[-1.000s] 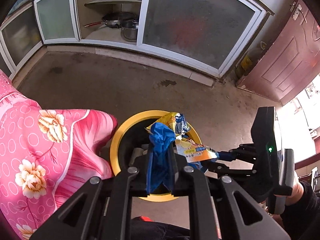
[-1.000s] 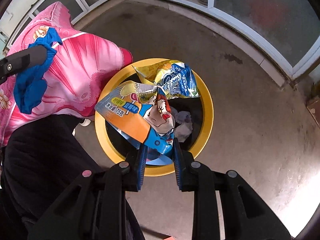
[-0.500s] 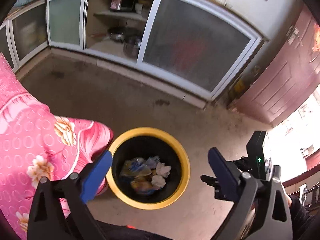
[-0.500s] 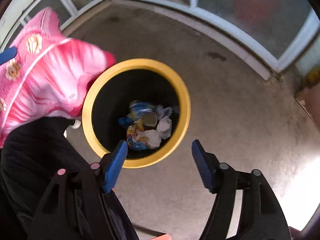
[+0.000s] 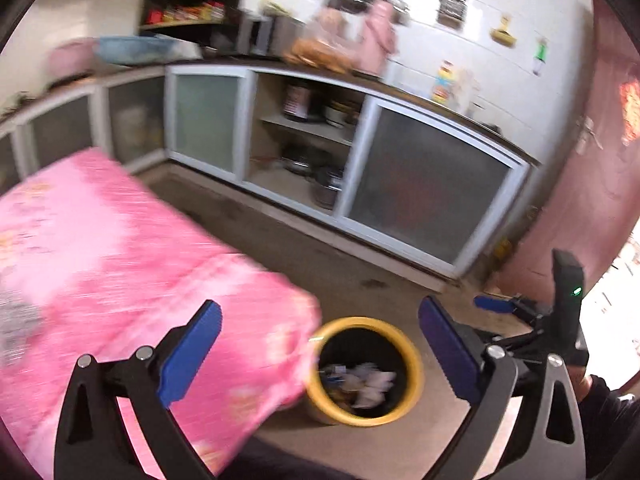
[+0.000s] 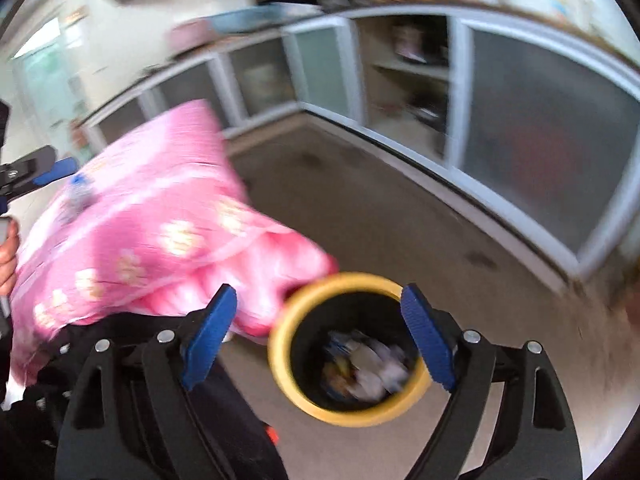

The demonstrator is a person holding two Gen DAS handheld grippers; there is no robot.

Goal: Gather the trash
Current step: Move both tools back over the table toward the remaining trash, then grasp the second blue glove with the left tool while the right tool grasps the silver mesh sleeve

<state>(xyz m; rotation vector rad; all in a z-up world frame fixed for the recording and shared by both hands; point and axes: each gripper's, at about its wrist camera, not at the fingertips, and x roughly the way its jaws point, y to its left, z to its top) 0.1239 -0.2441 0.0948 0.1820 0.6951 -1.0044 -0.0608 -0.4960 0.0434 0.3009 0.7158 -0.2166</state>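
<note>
On the left lies the pink flowered cloth (image 5: 120,264), draped over something we cannot make out, its corner just beside the bin (image 5: 365,372). Our left gripper (image 5: 320,356) stands wide with nothing between its blue pads (image 5: 192,352). The yellow-rimmed bin sits on the concrete floor (image 5: 328,264), and the trash (image 5: 360,380), crumpled wrappers and paper, lies at its bottom. To the right, our right gripper (image 6: 320,344) is opening, its jaws empty, the bin's rim (image 6: 280,360) showing between them in the right wrist view.

Both drops look finished, so we judge the step in hand to be pulling clear and looking for more litter. To do it well we lift straight away from the rim, keep both sets of jaws spread, avoid snagging the cloth, and steady the cameras, since both views are blurred.
</note>
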